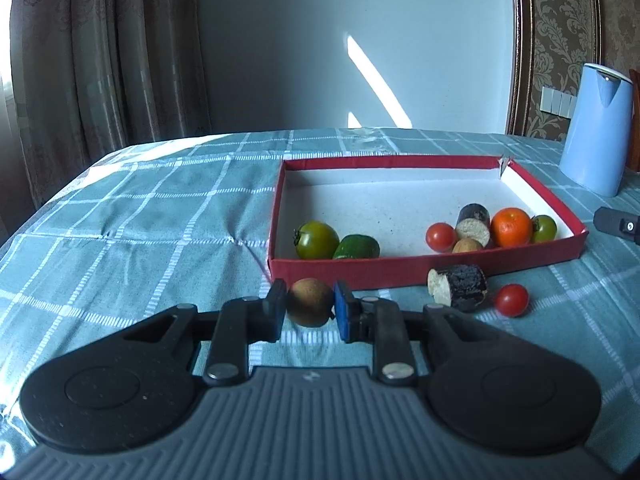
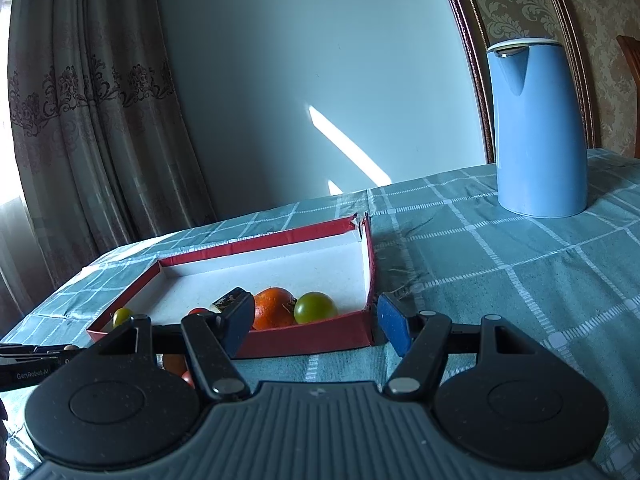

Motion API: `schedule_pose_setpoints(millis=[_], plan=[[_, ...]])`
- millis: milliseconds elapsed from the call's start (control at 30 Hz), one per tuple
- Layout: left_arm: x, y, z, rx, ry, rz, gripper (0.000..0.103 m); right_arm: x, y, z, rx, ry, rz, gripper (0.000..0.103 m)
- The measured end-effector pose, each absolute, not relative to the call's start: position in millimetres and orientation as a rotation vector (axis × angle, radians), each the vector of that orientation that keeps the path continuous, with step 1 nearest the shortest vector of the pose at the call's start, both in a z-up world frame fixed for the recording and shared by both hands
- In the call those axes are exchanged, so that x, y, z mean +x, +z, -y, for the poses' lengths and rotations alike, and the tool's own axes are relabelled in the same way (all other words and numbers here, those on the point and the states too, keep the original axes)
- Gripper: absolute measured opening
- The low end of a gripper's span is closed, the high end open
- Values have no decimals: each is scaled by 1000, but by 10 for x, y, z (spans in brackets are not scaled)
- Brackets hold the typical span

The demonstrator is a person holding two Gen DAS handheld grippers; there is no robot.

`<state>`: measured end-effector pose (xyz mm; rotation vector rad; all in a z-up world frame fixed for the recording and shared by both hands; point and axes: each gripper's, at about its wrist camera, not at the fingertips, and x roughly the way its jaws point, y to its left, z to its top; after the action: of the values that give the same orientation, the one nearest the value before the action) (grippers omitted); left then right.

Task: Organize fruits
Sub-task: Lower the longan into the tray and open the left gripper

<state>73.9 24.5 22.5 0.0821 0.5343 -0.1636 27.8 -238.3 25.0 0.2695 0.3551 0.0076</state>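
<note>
Brown fruit (image 1: 310,307) pinched in our left tongs (image 1: 310,312), just before red box (image 1: 424,266); right tongs (image 2: 316,326) half open, empty. Next we lift over wall, probably.

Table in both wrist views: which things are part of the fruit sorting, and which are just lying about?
Belongs to the job:
- brown fruit, gripped by the left gripper
- red box with the fruit in it
- cherry tomato outside the box
- dark cut cylinder piece outside the box
- right gripper, open

Lying about:
- blue jug
- curtain
</note>
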Motion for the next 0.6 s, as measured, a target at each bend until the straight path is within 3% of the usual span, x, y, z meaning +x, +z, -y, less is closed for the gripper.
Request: schedule_pose_setpoints(millis=[233, 600], plan=[[1021, 449, -13, 80, -202, -516, 23, 287, 242, 2385, 271, 2, -361, 67], [1389, 251, 248, 102, -197, -557, 26, 335, 213, 2359, 267, 14, -388, 67]])
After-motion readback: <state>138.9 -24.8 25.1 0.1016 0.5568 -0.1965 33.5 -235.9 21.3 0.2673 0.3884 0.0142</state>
